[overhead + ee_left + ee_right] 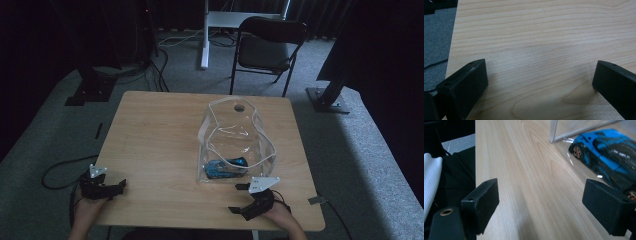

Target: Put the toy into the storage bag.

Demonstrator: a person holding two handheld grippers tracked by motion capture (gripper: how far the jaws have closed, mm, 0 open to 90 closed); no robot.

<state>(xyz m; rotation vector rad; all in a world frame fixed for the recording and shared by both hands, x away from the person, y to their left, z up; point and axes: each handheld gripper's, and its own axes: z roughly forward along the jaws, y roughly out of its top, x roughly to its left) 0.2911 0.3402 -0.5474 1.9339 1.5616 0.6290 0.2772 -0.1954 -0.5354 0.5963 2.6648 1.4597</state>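
A clear plastic bag (235, 140) with white handles lies on the wooden table (155, 145), and a blue and black toy car (226, 167) rests inside its near end. In the right gripper view the toy car (606, 152) lies behind the clear bag wall (564, 130), just beyond the right jaw. My right gripper (239, 198) (541, 202) stands open near the table's front edge, just short of the bag, with nothing between its jaws. At the front left corner my left gripper (116, 186) (540, 80) is open over bare wood.
A black folding chair (265, 47) and a white table leg (204, 35) stand beyond the far edge. Cables (60, 170) trail on the grey carpet at the left. Dark stands (327, 97) sit at both sides. A dark garment and white sleeve (431, 180) lie past the table's edge.
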